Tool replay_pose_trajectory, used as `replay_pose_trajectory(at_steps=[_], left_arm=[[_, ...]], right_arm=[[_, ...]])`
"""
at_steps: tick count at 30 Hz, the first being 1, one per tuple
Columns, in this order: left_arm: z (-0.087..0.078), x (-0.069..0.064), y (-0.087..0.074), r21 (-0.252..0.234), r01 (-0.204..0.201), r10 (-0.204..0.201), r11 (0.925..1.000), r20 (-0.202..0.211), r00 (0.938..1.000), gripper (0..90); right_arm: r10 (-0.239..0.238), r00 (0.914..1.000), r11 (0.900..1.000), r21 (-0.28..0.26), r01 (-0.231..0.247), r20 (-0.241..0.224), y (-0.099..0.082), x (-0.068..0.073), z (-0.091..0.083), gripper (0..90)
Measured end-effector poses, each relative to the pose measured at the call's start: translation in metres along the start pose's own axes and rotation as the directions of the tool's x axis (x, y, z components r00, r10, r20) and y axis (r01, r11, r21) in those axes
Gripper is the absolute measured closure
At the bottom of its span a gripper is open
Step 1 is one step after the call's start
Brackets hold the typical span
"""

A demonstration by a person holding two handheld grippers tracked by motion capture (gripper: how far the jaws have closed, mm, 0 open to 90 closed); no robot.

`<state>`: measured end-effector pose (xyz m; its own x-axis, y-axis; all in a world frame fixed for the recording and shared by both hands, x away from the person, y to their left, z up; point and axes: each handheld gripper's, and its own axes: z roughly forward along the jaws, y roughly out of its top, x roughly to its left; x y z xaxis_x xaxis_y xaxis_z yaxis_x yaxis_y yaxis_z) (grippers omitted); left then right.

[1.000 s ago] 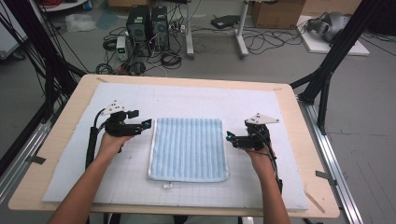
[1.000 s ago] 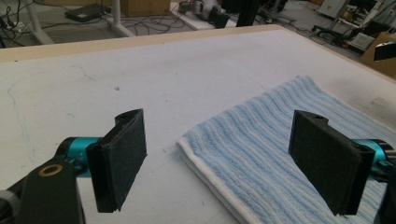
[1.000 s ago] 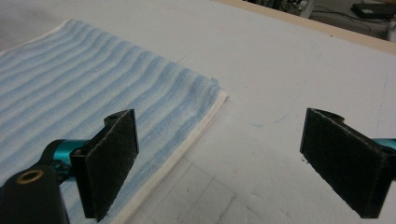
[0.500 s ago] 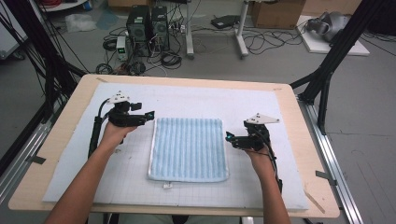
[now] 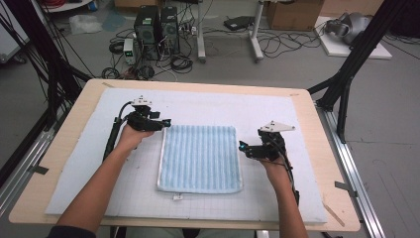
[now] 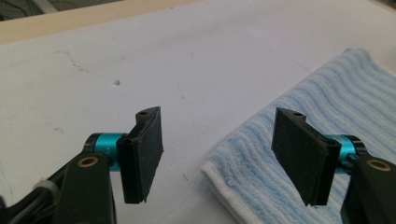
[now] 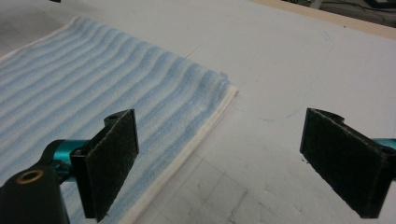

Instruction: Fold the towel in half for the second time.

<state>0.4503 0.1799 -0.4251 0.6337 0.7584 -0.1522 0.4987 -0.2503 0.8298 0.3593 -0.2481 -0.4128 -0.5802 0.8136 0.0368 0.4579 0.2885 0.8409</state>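
Lying flat on the white mat (image 5: 208, 106) that covered the wooden bench (image 5: 64, 144), folded blue striped towel (image 5: 200, 157), square to the mat's grid, white hem along its near and left edges, small tag at the near edge. Held the left gripper (image 5: 166, 122) at the towel's far left corner, fingers (image 6: 140, 154) apart with nothing pinched; had just been closing, yet in the left gripper view still stood wide, the towel's white-edged corner (image 6: 224, 175) low between them, one finger over bare mat, the other (image 6: 299, 161) over the striped cloth. Could not tell whether either pad touched the cloth. Kept the right gripper (image 5: 241, 147) just beside the towel's right edge, roughly halfway along it, fingers spread and empty. Showed, in the right gripper view, one finger (image 7: 109, 161) above the striped surface near the hem and the other (image 7: 343, 158) above plain mat, the towel's far right corner (image 7: 229, 88) ahead between them. Reached in from the near side of the bench with both forearms, one on either side of the towel, well apart.
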Motion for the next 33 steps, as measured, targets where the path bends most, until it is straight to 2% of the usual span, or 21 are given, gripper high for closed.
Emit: replay_pose_trajectory(at_steps=[4,6,9,15,19,23,25,29,33], left_arm=[[0.010,-0.001,-0.002,0.046,-0.031,0.031,0.9985,-0.009,0.9995,41.9],[0.015,-0.002,-0.005,0.073,-0.053,0.054,0.9959,-0.008,0.9985,45.0],[0.020,-0.003,-0.009,0.112,-0.067,0.068,0.9915,-0.003,0.9977,47.4],[0.023,-0.007,-0.010,0.138,-0.099,0.097,0.9855,0.023,0.9950,57.4],[0.023,-0.007,-0.011,0.137,-0.075,0.069,0.9877,0.045,0.9966,72.0],[0.024,-0.009,-0.012,0.127,-0.074,0.068,0.9891,0.052,0.9963,82.9],[0.024,-0.009,-0.012,0.120,-0.069,0.064,0.9903,0.049,0.9968,84.2],[0.024,-0.007,-0.014,0.106,-0.044,0.038,0.9934,0.057,0.9977,84.4],[0.023,-0.007,-0.015,0.104,-0.040,0.034,0.9937,0.058,0.9977,84.4]], right_arm=[[0.003,1.0000,1.0000,0.008,-0.003,-0.004,0.000,0.000,0.001,10.8],[0.004,1.0000,0.9999,0.013,-0.004,-0.005,0.000,0.001,0.001,10.8],[0.002,1.0000,0.9999,0.013,-0.002,-0.007,0.000,0.001,0.002,10.8],[0.006,0.9999,0.9998,0.019,-0.006,-0.009,-0.001,0.001,0.002,10.8],[0.006,1.0000,0.9996,0.027,-0.006,-0.004,-0.001,0.002,0.004,10.8],[0.012,0.9996,0.9991,0.041,-0.011,-0.024,-0.001,0.002,0.008,10.8],[0.028,0.9983,0.9981,0.057,-0.026,-0.052,-0.001,0.002,0.012,10.8],[0.012,0.9987,0.9968,0.080,-0.008,-0.050,0.002,0.000,0.021,10.8],[-0.005,0.9984,0.9936,0.112,0.012,-0.057,0.014,-0.005,0.036,10.8]])
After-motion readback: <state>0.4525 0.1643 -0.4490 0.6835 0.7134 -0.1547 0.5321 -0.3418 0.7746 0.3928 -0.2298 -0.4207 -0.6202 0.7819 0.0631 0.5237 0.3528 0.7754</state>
